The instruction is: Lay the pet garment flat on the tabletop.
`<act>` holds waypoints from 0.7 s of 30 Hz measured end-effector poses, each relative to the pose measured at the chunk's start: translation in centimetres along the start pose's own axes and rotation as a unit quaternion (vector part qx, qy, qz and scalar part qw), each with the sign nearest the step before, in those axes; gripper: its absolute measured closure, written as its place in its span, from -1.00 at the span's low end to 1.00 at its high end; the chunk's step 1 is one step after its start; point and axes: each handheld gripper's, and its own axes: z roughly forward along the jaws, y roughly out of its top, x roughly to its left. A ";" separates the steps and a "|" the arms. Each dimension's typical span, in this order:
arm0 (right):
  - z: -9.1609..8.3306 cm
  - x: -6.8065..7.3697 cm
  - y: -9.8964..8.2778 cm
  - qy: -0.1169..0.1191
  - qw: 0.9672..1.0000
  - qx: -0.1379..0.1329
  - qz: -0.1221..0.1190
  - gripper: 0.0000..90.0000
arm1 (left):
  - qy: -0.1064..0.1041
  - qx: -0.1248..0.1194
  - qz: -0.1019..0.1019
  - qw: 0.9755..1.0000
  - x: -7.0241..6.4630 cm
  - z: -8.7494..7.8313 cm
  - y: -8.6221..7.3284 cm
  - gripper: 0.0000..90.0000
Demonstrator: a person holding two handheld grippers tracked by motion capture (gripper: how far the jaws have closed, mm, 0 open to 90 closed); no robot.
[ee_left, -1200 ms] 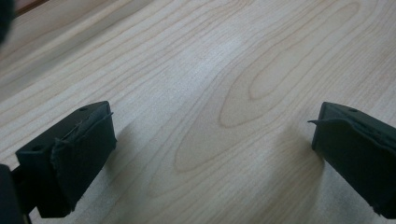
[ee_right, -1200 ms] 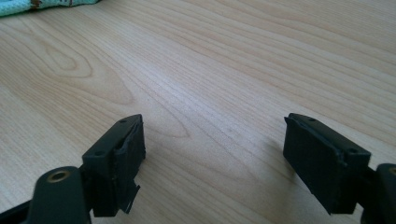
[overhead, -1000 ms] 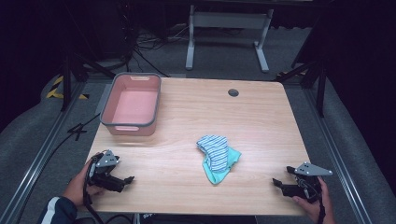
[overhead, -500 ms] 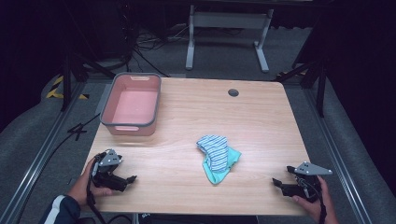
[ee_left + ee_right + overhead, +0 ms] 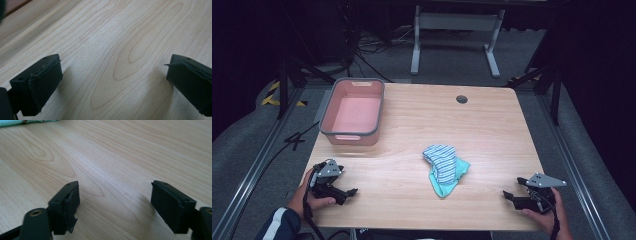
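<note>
Fingers (image 5: 37, 82) of the left gripper (image 5: 343, 191) spread wide over bare counter (image 5: 492, 130), nothing between them. Right gripper (image 5: 508, 196) likewise gaping, fingers (image 5: 66, 205) just eased slightly inward, gripping nothing — low by the near right corner. Striped and teal cloth (image 5: 444, 167) crumpled mid-counter between both, well apart from each; pink tub (image 5: 354, 112) far left.

I find no legible text, label, brand, number or sign on anything before me (the floor's yellow-black striping (image 5: 274, 95) bears no lettering).
</note>
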 end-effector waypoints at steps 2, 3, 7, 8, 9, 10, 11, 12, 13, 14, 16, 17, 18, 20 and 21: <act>0.1 0.2 0.4 0.014 1.000 -0.010 -0.001 -0.39 | -0.001 0.000 0.000 1.000 0.0 0.0 0.0 -0.99; 0.1 0.4 0.7 0.018 1.000 -0.014 -0.008 -0.36 | -0.001 0.000 -0.001 1.000 0.0 0.0 0.0 -0.99; 0.0 1.6 2.3 0.033 0.998 -0.029 -0.038 -0.28 | -0.001 0.000 0.000 1.000 0.0 0.0 0.0 -0.99; -0.1 2.2 3.0 0.040 0.997 -0.033 -0.052 -0.24 | -0.001 0.000 0.000 1.000 0.0 0.0 0.0 -0.99; -0.1 2.7 3.7 0.047 0.996 -0.036 -0.061 -0.20 | -0.001 0.000 0.000 1.000 0.0 0.0 0.0 -0.99; -0.1 3.2 4.5 0.055 0.995 -0.040 -0.076 -0.17 | -0.001 0.000 0.000 1.000 0.0 0.0 0.0 -0.99; 0.0 3.9 5.5 0.064 0.993 -0.046 -0.092 -0.15 | -0.001 0.000 0.000 1.000 0.0 0.0 0.0 -0.99; 0.0 4.3 5.9 0.066 0.992 -0.046 -0.100 -0.13 | -0.001 0.000 0.000 1.000 0.0 0.0 0.0 -0.99; 0.2 4.7 6.6 0.075 0.990 -0.046 -0.107 -0.10 | -0.001 0.000 0.000 1.000 0.0 0.0 0.0 -0.99; 0.3 5.0 7.0 0.083 0.989 -0.045 -0.110 -0.09 | -0.001 0.000 0.000 1.000 0.0 0.0 0.0 -0.99; 0.9 5.8 8.0 0.089 0.987 -0.042 -0.126 -0.08 | -0.001 0.000 0.000 1.000 0.0 0.0 0.0 -0.99; 1.3 6.4 8.5 0.095 0.986 -0.040 -0.134 -0.07 | -0.001 0.000 0.000 1.000 0.0 0.0 0.0 -0.99; 1.6 6.7 8.8 0.098 0.984 -0.039 -0.140 -0.05 | -0.001 0.000 0.000 1.000 0.0 0.0 0.0 -0.99; 2.3 7.7 9.5 0.105 0.983 -0.033 -0.150 -0.03 | -0.001 0.000 0.000 1.000 0.0 0.0 0.0 -0.99; 2.8 8.1 9.9 0.111 0.981 -0.031 -0.157 -0.01 | -0.001 0.000 0.000 1.000 0.0 0.0 0.0 -0.99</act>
